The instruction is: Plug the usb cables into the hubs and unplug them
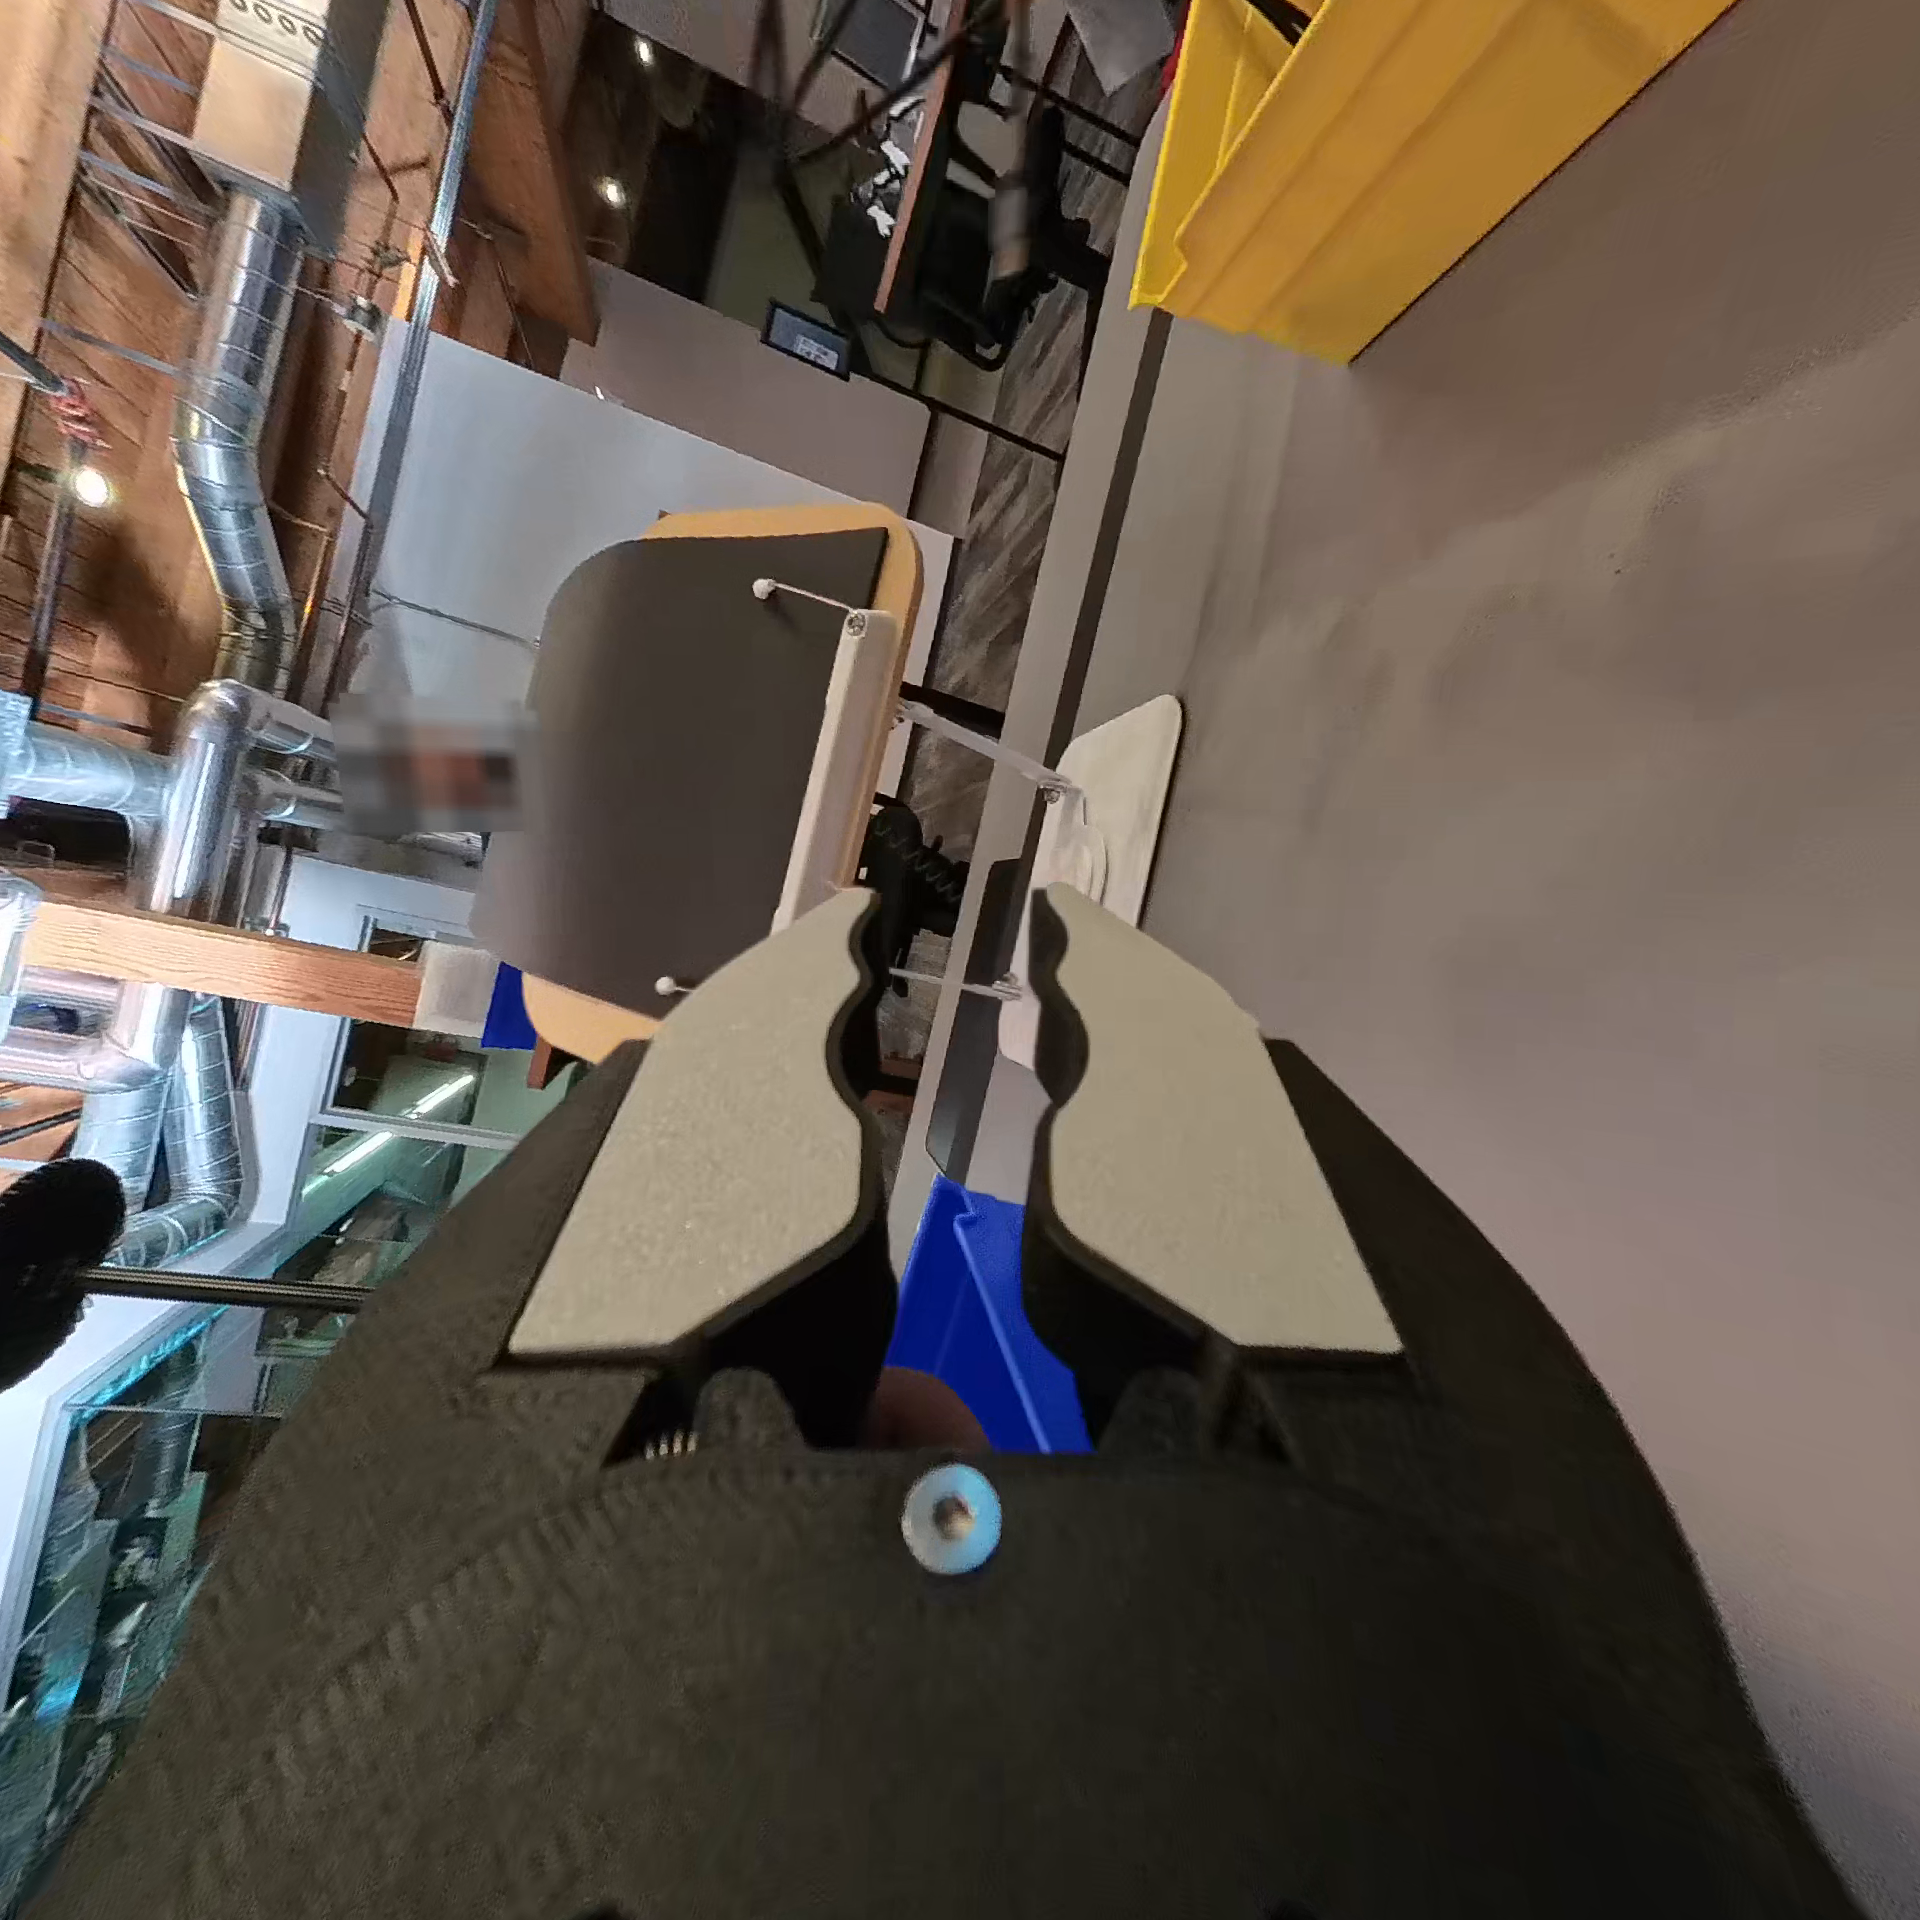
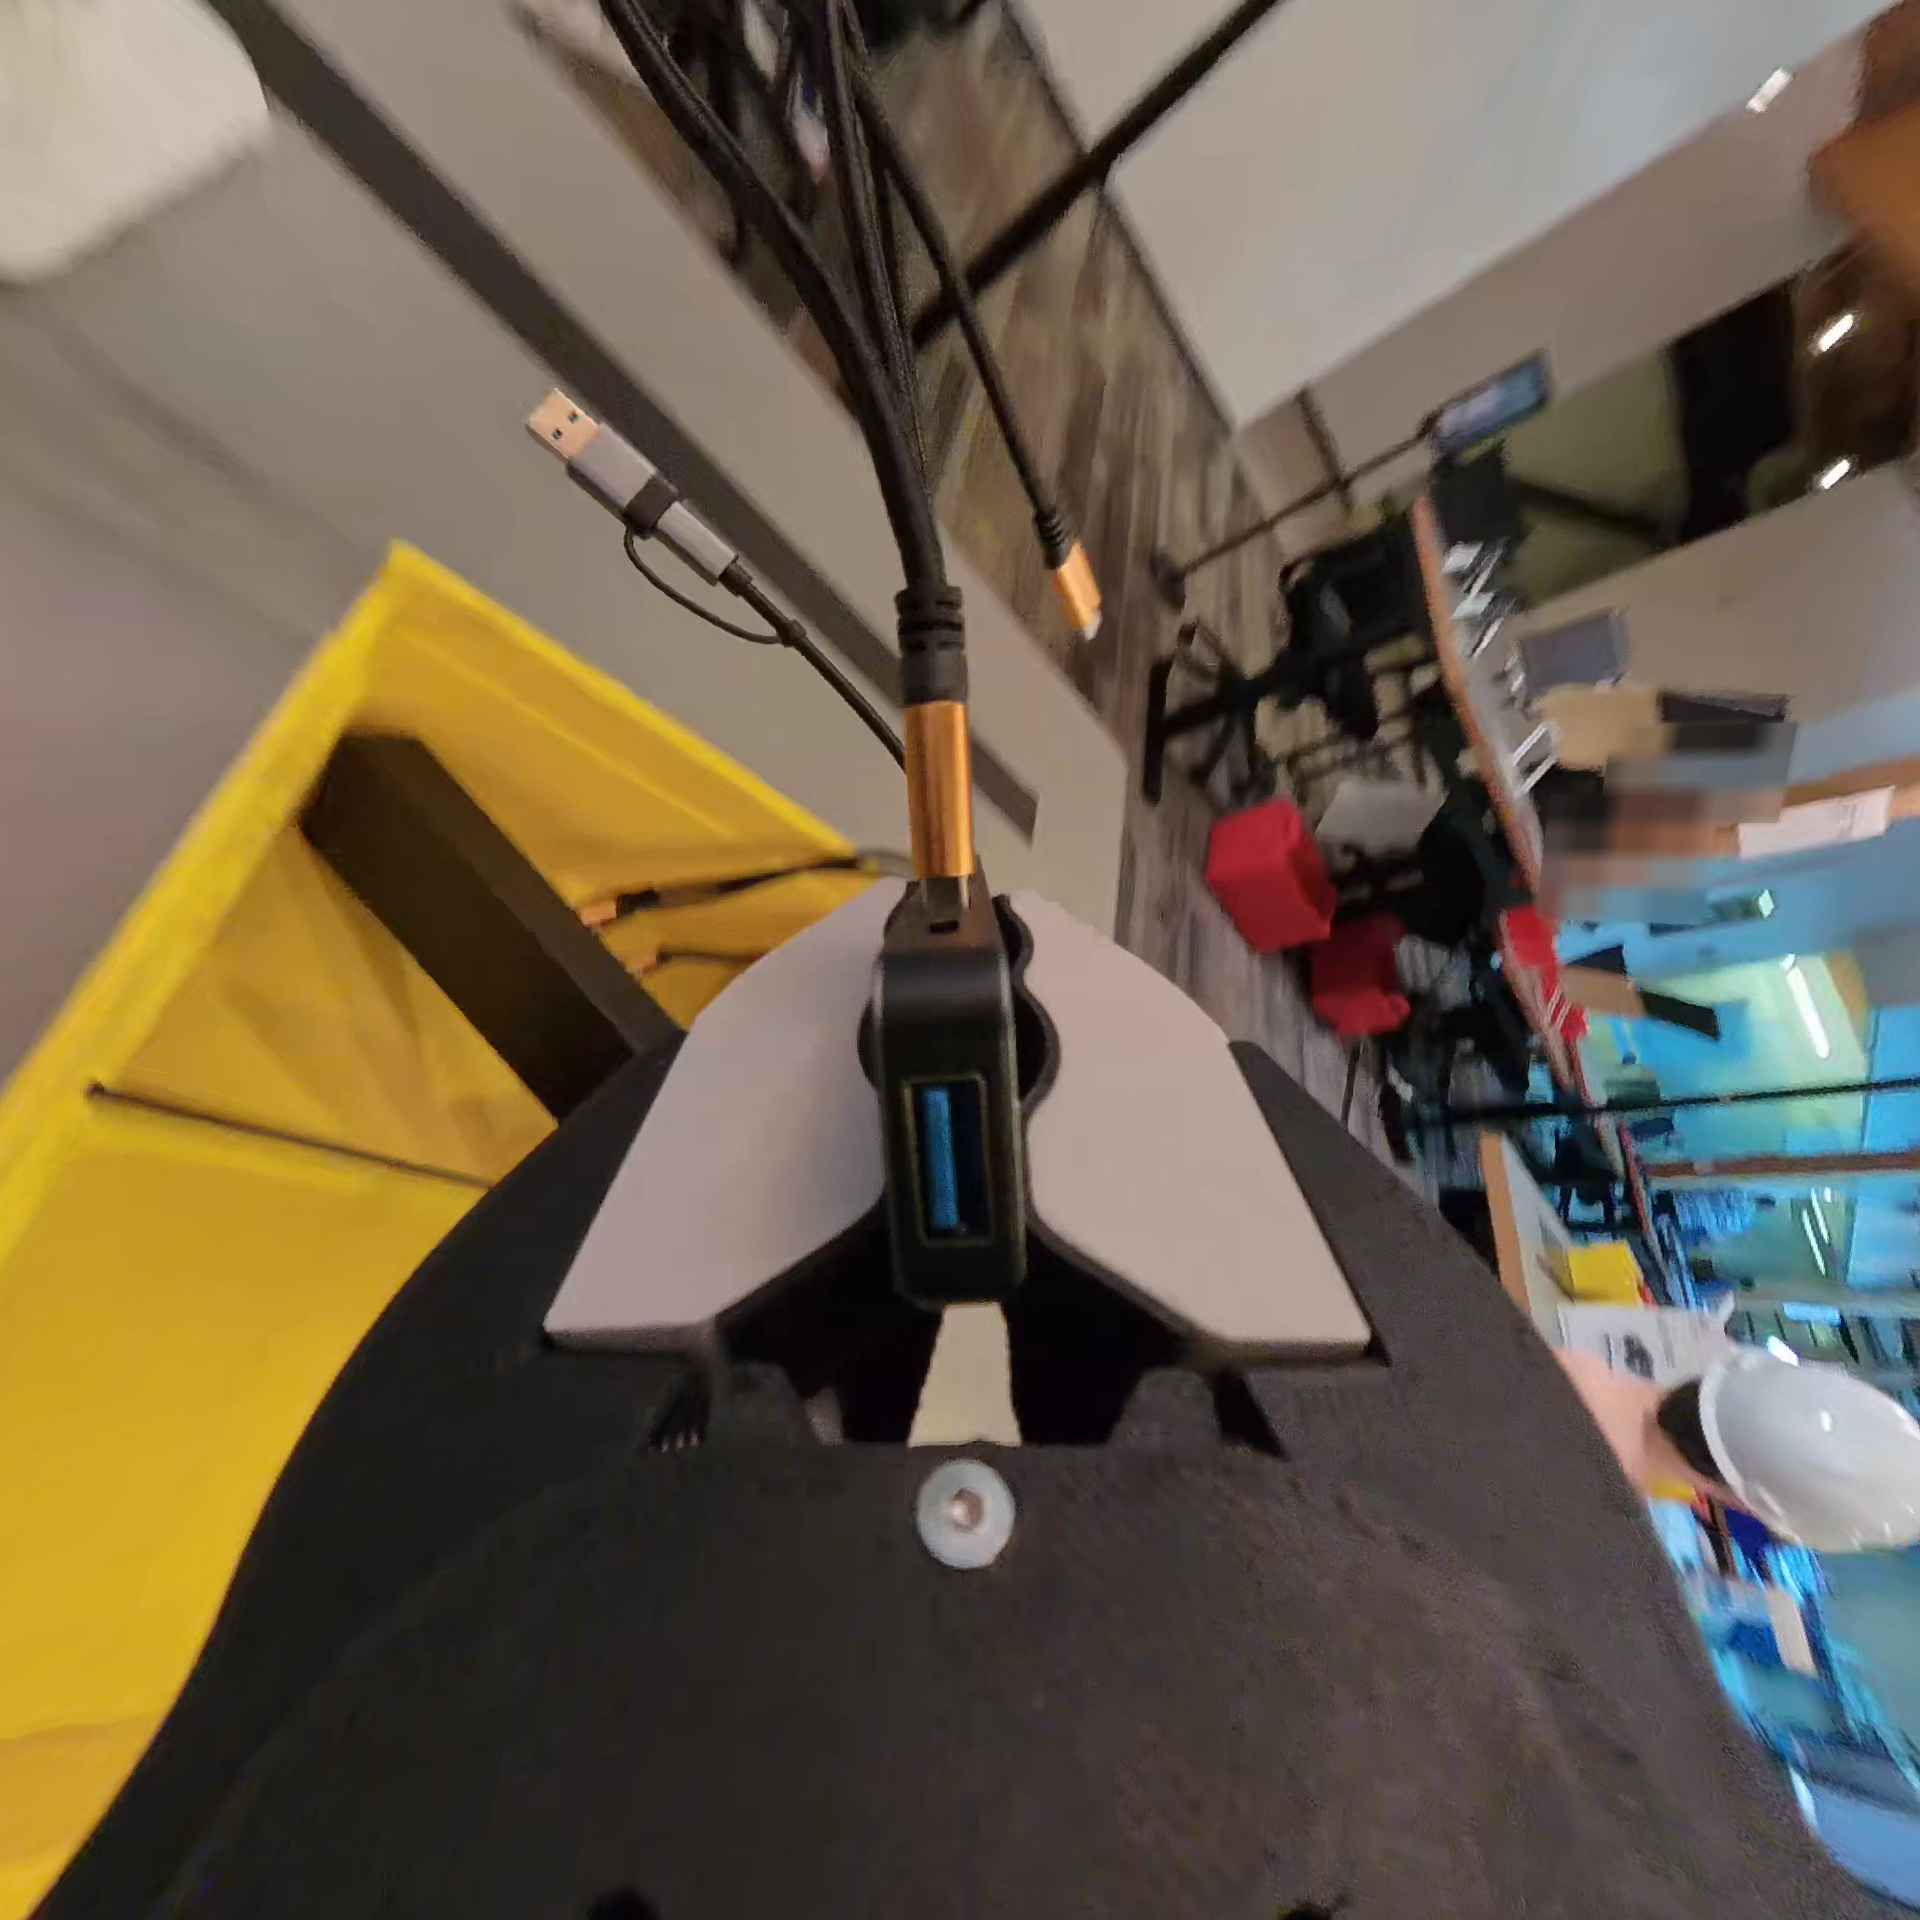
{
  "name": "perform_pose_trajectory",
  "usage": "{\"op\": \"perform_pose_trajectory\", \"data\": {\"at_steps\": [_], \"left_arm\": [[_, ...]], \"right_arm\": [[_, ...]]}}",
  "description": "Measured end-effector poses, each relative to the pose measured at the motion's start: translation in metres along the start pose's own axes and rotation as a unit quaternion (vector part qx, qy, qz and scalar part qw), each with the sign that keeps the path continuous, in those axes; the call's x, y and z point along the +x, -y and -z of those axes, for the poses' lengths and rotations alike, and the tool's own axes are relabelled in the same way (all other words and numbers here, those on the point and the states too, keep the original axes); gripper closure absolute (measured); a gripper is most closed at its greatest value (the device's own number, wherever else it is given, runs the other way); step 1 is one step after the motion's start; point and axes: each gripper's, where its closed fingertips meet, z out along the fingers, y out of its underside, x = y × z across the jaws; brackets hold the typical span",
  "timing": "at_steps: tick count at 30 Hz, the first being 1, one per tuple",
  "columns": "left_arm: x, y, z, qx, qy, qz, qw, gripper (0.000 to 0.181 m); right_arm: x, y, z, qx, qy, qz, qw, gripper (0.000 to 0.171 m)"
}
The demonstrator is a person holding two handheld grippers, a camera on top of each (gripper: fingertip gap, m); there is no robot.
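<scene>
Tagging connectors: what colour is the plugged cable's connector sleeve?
Orange-gold sleeve, clearest in the right wrist view.

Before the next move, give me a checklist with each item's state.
1. Right gripper shut on the hub: ok.
2. Gold plug seated in the hub's end: ok, its cable runs up out of view.
3. Blue port on the hub free: ok, nothing in it.
4. Left gripper open and empty: ok, a gap shows between the fingers.
5. Spare plugs within sight: ok, a silver plug and a second gold plug hang loose above the yellow bin.
6. Left gripper lined up with a plug: not ok, its view shows none.
</scene>
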Motion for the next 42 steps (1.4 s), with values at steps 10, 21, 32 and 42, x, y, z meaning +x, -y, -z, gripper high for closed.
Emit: {"op": "perform_pose_trajectory", "data": {"at_steps": [10,21,32,42], "left_arm": [[0.018,-0.007,-0.005,-0.010,-0.025,-0.015,1.000,0.156],[0.028,-0.012,-0.010,-0.020,-0.039,-0.016,0.999,0.155],[0.028,-0.018,-0.012,-0.029,-0.041,-0.011,0.999,0.156],[0.029,-0.019,-0.013,-0.031,-0.043,-0.010,0.999,0.156]], "right_arm": [[-0.072,-0.068,-0.061,-0.175,0.099,0.110,0.973,0.159],[-0.090,-0.077,-0.074,-0.266,0.149,0.208,0.930,0.156],[-0.093,-0.051,-0.034,-0.202,0.249,0.199,0.926,0.132],[-0.114,-0.049,-0.023,-0.193,0.329,0.161,0.910,0.128]]}}
